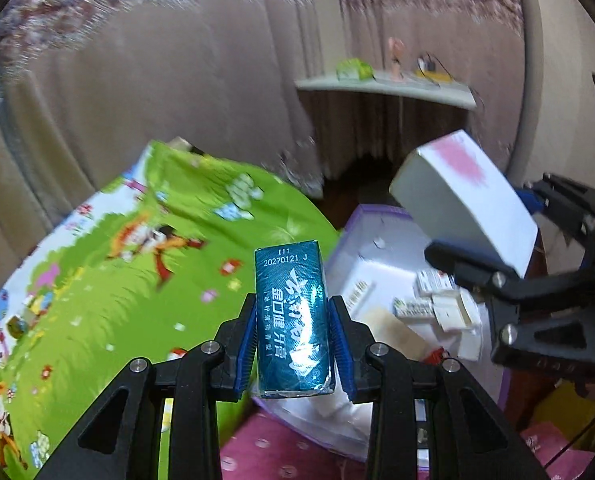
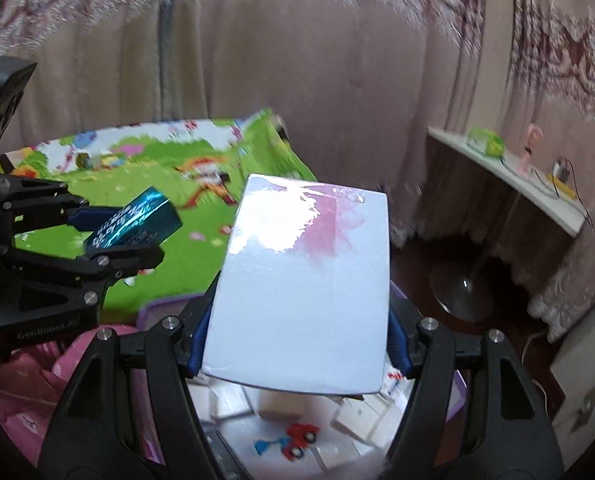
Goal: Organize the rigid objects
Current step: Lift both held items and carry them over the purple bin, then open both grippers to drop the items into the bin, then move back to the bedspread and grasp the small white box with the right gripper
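Note:
My left gripper [image 1: 293, 344] is shut on a teal toothpaste box [image 1: 292, 316], its blue pads pressing both long sides; the same box [image 2: 137, 222] shows at the left of the right wrist view. My right gripper [image 2: 299, 320] is shut on a wide white box with a pink blotch [image 2: 305, 292], also visible tilted at the right in the left wrist view [image 1: 469, 208]. Both boxes hang above a purple-rimmed storage bin [image 1: 361, 220] that holds several small white boxes [image 1: 449, 304] and a red toy car [image 2: 301, 440].
A green cartoon-print mat [image 1: 129, 280] lies to the left of the bin, and pink dotted fabric [image 1: 281, 448] lies in front of it. Curtains hang behind. A white shelf [image 2: 537, 196] with small items stands at the right, above a round metal base [image 2: 461, 292].

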`<action>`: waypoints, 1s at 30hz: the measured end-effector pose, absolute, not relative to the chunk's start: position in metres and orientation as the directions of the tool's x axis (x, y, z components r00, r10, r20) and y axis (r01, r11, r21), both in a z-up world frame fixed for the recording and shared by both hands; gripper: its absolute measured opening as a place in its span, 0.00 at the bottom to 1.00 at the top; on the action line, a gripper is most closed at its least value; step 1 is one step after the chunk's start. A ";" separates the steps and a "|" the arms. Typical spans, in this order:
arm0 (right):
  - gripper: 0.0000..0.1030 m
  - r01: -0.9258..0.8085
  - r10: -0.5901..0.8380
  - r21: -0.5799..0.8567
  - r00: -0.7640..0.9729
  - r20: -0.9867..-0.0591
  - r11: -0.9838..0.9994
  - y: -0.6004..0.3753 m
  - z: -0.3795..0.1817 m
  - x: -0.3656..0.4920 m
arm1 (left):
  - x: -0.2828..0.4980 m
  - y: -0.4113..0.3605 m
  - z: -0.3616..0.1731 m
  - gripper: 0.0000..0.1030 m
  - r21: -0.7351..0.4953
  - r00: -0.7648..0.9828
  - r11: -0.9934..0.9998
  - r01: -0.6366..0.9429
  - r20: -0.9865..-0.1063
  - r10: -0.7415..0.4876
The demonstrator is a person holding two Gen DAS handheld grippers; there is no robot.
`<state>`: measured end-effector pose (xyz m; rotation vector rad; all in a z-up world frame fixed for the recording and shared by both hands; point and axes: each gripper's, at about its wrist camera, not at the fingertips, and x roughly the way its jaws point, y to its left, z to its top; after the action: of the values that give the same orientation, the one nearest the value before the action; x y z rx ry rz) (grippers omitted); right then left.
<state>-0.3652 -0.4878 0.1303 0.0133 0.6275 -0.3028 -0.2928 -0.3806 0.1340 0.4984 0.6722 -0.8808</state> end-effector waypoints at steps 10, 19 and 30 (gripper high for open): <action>0.73 0.334 -0.292 -0.087 0.633 -0.717 0.939 -0.522 0.097 -0.367 | -0.288 -0.407 0.094 0.42 -0.094 0.192 0.430 0.898 -0.796 -0.574; 0.84 0.351 -0.354 -0.166 0.586 -0.729 0.922 -0.522 0.101 -0.353 | -0.250 -0.364 0.096 0.69 -0.230 0.205 0.514 0.826 -0.728 -0.655; 0.86 -0.082 -0.031 -0.110 0.647 -0.762 0.991 -0.392 0.088 -0.223 | -0.136 -0.177 0.061 0.75 -0.032 0.595 0.882 0.470 -0.727 -0.343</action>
<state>-0.2231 -0.3918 0.0883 -0.1393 0.8673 0.0287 -0.1361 -0.1770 0.0605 0.1701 0.8055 -0.4753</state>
